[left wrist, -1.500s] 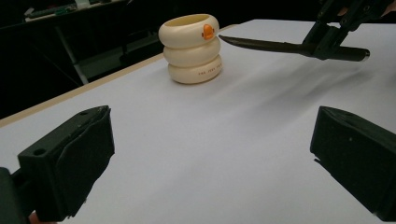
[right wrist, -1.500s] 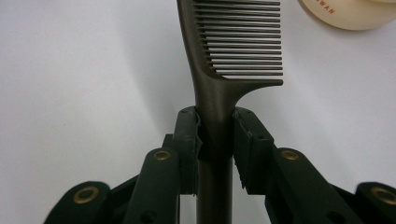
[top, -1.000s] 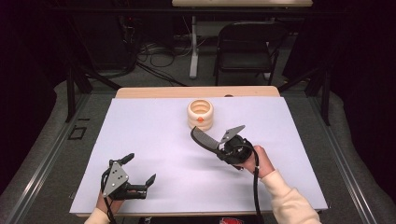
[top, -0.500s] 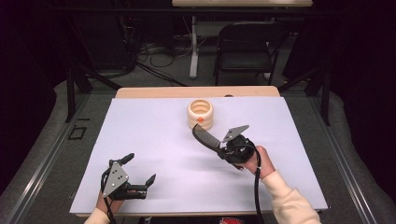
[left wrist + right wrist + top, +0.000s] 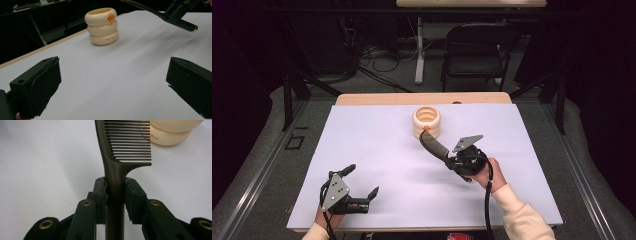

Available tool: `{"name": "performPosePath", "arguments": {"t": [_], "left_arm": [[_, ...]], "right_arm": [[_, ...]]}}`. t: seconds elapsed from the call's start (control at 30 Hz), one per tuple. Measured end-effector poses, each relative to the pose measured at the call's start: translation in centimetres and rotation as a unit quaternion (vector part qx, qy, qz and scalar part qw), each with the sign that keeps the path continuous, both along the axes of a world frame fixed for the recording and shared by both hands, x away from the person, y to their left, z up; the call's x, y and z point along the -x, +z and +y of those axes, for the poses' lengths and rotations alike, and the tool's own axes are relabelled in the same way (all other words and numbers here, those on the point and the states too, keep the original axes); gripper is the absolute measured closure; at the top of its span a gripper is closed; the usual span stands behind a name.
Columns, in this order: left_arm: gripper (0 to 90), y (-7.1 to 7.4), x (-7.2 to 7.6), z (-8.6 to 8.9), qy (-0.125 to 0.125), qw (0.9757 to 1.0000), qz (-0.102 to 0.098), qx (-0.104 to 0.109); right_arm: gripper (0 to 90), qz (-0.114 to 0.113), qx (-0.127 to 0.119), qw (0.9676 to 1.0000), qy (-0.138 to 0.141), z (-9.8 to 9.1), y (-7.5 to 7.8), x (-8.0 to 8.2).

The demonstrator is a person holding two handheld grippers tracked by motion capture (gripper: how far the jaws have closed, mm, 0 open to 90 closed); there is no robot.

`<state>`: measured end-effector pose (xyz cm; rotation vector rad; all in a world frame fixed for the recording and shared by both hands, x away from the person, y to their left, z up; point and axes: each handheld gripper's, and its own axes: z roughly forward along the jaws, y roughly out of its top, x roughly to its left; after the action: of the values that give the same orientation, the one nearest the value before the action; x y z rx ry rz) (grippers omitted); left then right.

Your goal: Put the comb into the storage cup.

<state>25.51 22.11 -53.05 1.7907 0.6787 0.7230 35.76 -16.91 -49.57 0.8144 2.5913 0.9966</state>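
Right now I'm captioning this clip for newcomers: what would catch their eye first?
The dark comb clamped by its handle in the right gripper, teeth pointing toward the cream ringed holder with an orange dot, at the table's far middle. The left gripper rests open near the white table's front left edge.

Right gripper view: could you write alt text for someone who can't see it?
Two black jaws clamp the handle of a dark comb, teeth pointing right, above a white table. A cream ringed holder stands just past its tip.
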Motion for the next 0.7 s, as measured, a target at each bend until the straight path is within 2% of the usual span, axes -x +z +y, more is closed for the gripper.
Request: {"name": "performPosePath", "arguments": {"t": [0.4,0.7], "left_arm": [[0.0,-0.04,0.01,0.04,0.001,1.0000,0.003,0.001],[0.0,-0.07,0.03,-0.04,0.000,1.0000,0.004,0.001]], "right_arm": [[72.0,-0.009,-0.009,0.9998,-0.012,-0.18,0.09,-0.04],[72.0,-0.018,-0.025,0.9992,-0.025,-0.32,0.28,-0.15]]}}
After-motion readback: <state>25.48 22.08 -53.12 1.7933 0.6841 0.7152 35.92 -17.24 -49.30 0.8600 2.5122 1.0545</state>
